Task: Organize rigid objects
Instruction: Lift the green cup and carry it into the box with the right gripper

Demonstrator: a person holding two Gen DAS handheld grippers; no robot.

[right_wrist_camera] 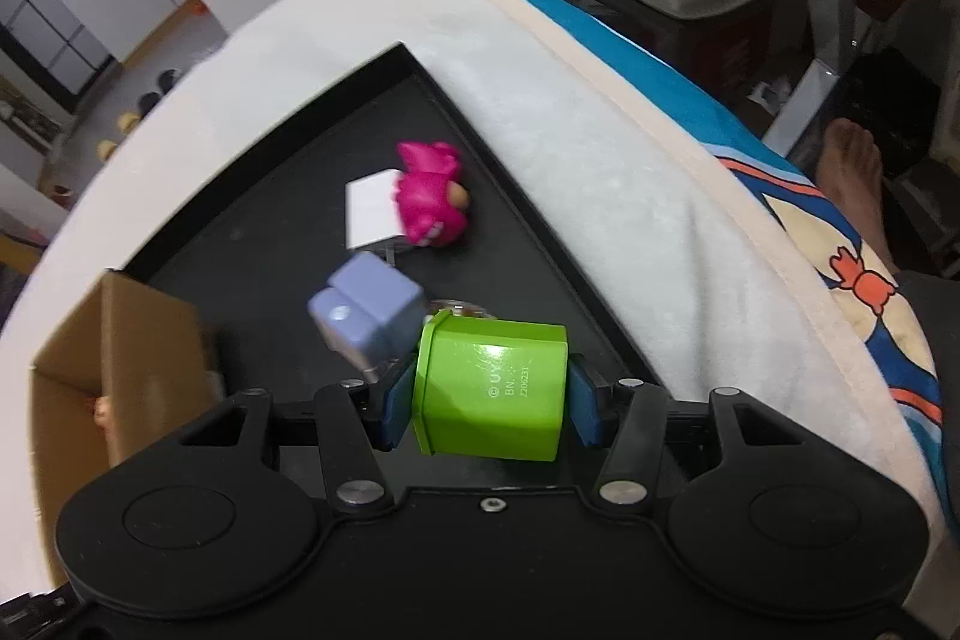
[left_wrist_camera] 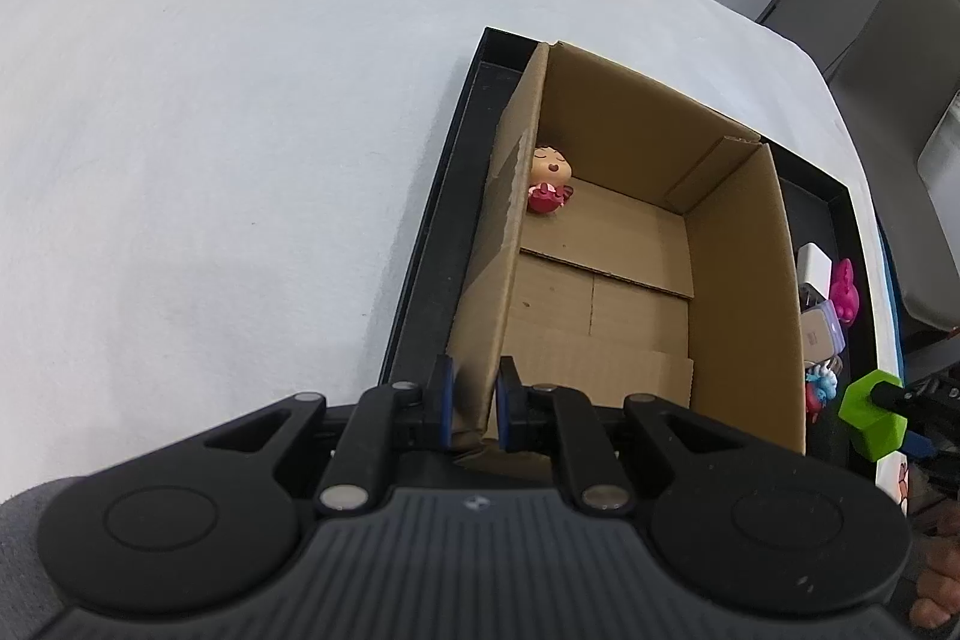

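The right tongs are clenched on a green hexagonal block, gripped across two opposite flat sides and held above the black tray, just beside the cardboard box. It looks like hard moulded plastic, light and stiff, with a smooth skin that could slip or twist if the grip eased; the flat faces are the sound place to hold it. The left tongs pinch the near corner of the box wall, steadying thin card that would otherwise bend or slide on the tray. Inside the box a small red-dressed figurine leans in the far left corner, leaving most of the floor free. On the tray remain a pink toy, a white block and a lilac box, close below the green block. The right box wall rises between the block and the box floor, so I judge it must be lifted over the wall.
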